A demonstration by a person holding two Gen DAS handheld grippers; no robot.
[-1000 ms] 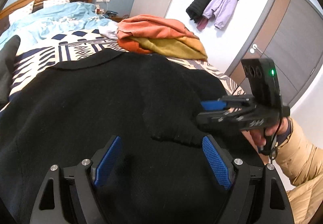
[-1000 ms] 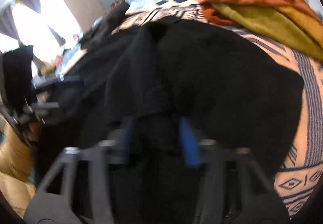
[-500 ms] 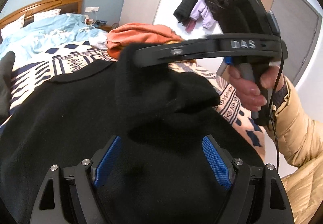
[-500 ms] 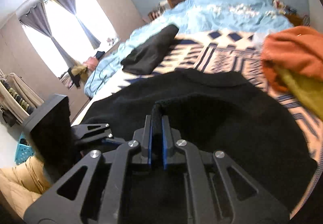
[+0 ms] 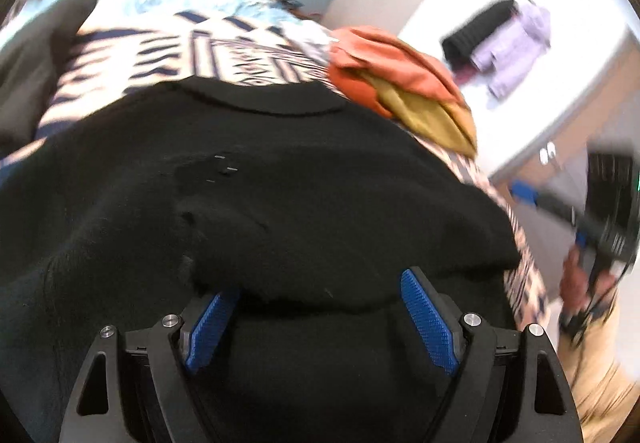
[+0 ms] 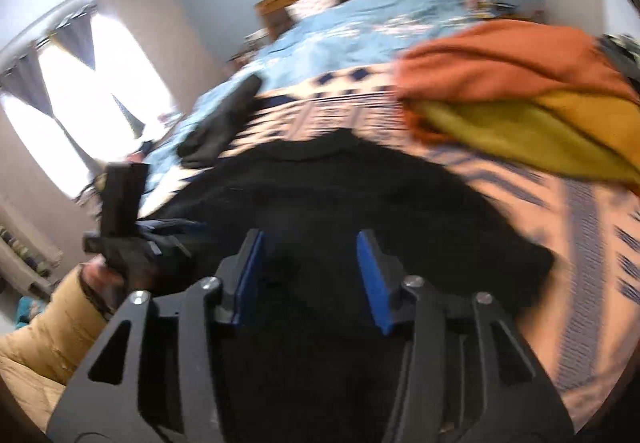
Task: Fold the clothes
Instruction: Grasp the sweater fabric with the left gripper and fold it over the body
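A black sweater lies spread on the patterned bedspread, neckline toward the headboard, with a sleeve folded across its body. It also shows in the right wrist view. My left gripper is open just above the sweater's near part, its blue pads apart and empty. My right gripper is open and empty over the sweater. It shows blurred at the right edge of the left wrist view. The left gripper shows at the left of the right wrist view.
A pile of orange and olive clothes lies at the sweater's right on the bedspread. A dark garment lies at the bed's left. A blue duvet and pillows lie by the headboard. Coats hang on the wall.
My right gripper let go of the black sleeve it had lifted over the sweater, opened, and pulled back to the right. The sleeve now lies on the sweater. Both cameras are blurred by motion.
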